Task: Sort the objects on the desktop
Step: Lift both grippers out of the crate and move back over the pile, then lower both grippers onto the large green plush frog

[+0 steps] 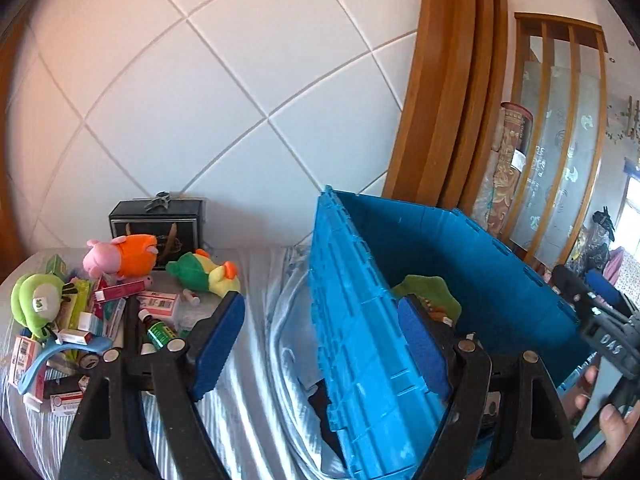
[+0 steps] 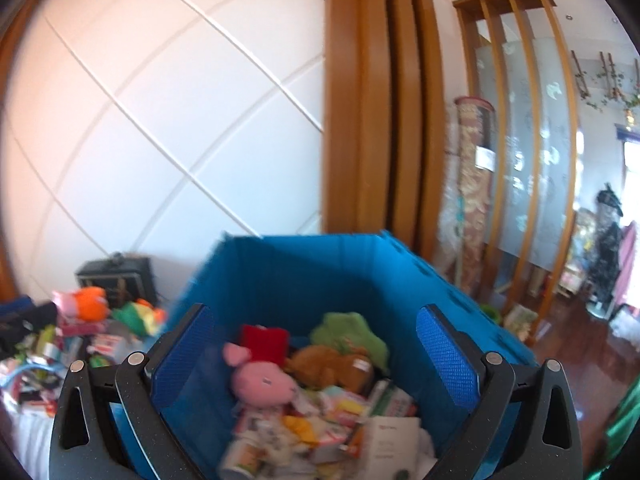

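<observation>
Both grippers are empty: the left gripper (image 1: 320,328) has its jaws wide astride the near wall of the blue crate (image 1: 460,248); the right gripper (image 2: 316,352) gapes above the crate's toys (image 2: 260,380). Far left, more toys (image 1: 124,260) and boxes (image 1: 160,304) lie on the bed (image 1: 256,320).

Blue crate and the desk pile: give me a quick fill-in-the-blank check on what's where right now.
1. The pink plush lies inside the ____ crate.
2. On the desk, the pig plush wears an ____ outfit.
3. The right tongs hover over the crate with nothing between their ____ pads.
4. Behind the pig plush, against the wall, stands a ____ box.

Missing words: blue; orange; blue; black
</observation>
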`<state>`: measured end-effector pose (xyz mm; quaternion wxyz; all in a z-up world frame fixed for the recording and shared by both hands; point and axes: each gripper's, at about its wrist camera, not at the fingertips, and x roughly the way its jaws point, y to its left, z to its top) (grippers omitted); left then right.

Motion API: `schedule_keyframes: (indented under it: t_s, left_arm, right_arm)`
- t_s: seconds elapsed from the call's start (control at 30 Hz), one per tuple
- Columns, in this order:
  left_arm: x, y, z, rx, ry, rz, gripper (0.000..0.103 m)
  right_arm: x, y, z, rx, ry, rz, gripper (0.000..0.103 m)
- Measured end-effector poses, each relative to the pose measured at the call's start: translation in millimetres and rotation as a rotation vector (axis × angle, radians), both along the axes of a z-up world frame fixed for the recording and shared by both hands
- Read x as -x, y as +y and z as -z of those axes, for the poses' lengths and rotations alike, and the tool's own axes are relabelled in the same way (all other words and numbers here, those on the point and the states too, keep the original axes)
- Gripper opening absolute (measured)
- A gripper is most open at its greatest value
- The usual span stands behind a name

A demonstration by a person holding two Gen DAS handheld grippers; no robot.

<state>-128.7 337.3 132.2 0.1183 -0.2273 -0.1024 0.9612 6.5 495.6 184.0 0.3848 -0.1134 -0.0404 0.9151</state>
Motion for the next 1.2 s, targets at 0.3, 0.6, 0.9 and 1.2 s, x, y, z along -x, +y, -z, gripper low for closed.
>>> schedule_keyframes:
  t_s: [0.3,0.6,0.9,1.2]
  left_arm:
    - [-7.3,-133.0,43.7,-0.011,-0.075,-0.155,0.079]
    - [-6.6,-307.1,83.8,0.025,-0.204,-0.389,0.079]
    - [65.4,-442.2,124.6,0.045,-0.384,-0.487,0.079]
    - [223.2,-481.0,156.0,0.098,-0.522,-0.346,0.079]
  right_arm:
    - [67.3,-94.4,-3.1,-0.001,-0.031,-0.212,0.103]
    - [193.7,-162.5,45.9,0.150,-0.212,-0.385,0.103]
    - [373.8,-194.6,120.5,0.300,-0.501,-0.497,0.103]
    - [554.4,-158.5,183.4,0.322,-0.674,-0.340,0.103]
